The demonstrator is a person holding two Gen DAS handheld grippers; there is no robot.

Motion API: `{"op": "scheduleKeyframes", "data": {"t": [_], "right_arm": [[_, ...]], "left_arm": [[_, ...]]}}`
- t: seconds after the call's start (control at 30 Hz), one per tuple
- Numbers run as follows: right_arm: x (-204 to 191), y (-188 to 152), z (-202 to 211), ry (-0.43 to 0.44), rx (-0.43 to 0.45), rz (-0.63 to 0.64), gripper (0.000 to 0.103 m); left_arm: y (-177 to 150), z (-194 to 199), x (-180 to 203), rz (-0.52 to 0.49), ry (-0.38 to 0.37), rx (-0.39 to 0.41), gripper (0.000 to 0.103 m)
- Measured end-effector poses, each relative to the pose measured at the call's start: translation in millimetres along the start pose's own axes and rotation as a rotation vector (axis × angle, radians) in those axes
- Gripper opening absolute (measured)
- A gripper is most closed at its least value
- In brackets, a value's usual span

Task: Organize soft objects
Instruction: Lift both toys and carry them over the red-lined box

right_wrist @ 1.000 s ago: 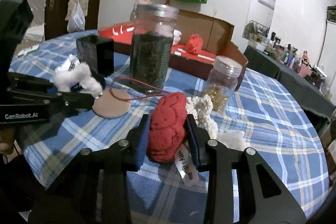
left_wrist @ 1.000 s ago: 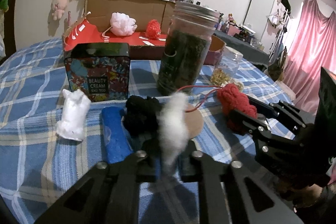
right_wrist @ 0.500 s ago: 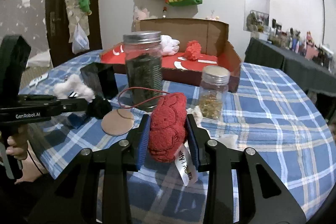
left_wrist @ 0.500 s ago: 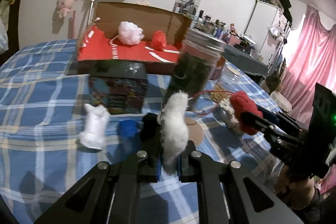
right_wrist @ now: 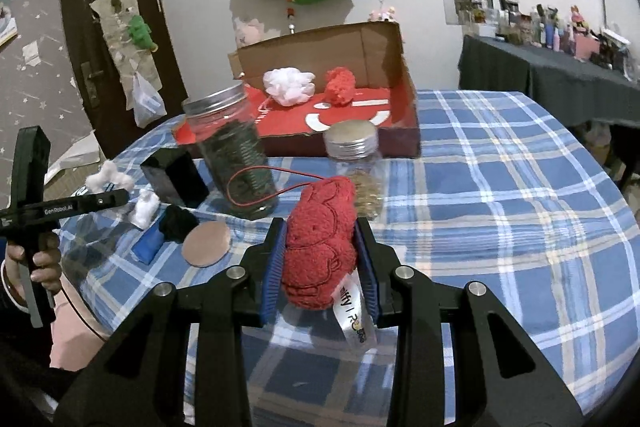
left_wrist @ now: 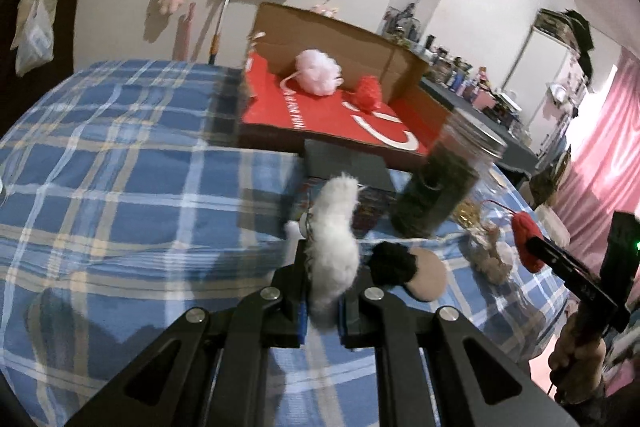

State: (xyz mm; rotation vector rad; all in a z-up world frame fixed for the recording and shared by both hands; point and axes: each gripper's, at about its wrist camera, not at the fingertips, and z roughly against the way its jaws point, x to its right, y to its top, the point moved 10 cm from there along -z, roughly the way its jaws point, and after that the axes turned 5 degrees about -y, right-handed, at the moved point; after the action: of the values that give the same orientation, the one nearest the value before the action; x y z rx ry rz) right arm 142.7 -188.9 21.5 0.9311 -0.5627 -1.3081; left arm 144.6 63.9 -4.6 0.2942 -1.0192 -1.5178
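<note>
Here the left gripper (left_wrist: 322, 301) clamps a white fluffy toy (left_wrist: 334, 247) above the tabletop (left_wrist: 120, 187), and the right gripper (right_wrist: 320, 267) squeezes a red plush (right_wrist: 320, 243). Beyond the tall jar (right_wrist: 236, 163), the cardboard box (right_wrist: 404, 123) holds a pink puff (right_wrist: 289, 85) and a red ball (right_wrist: 340, 85), with bare red floor at its near edge.

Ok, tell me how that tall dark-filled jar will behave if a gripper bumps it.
The tall jar is packed nearly full, so it is probably heavy and slow to slide on the cloth. It looks tall for its base, so a high bump may tip it. On its side it would likely roll; it looks like glass, so possibly breakable.
</note>
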Motion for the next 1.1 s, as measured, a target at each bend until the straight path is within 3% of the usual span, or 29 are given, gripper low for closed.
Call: {"op": "scheduleKeyframes", "data": {"t": [0.27, 0.53, 0.77, 1.1], "right_arm": [[27, 5, -7, 0.024, -0.06, -0.068, 0.032], [53, 8, -29, 0.085, -0.159, -0.138, 0.032], [69, 13, -49, 0.081, -0.229, -0.076, 0.032], [68, 33, -72, 0.095, -0.263, 0.063, 0.032]], "left_arm": [[11, 0, -40, 0.066, 0.066, -0.037, 0.011], [25, -19, -52, 0.038, 0.044, -0.096, 0.011], [35, -43, -61, -0.038, 0.03, -0.177, 0.011], [48, -63, -60, -0.141, -0.024, -0.231, 0.011]]}}
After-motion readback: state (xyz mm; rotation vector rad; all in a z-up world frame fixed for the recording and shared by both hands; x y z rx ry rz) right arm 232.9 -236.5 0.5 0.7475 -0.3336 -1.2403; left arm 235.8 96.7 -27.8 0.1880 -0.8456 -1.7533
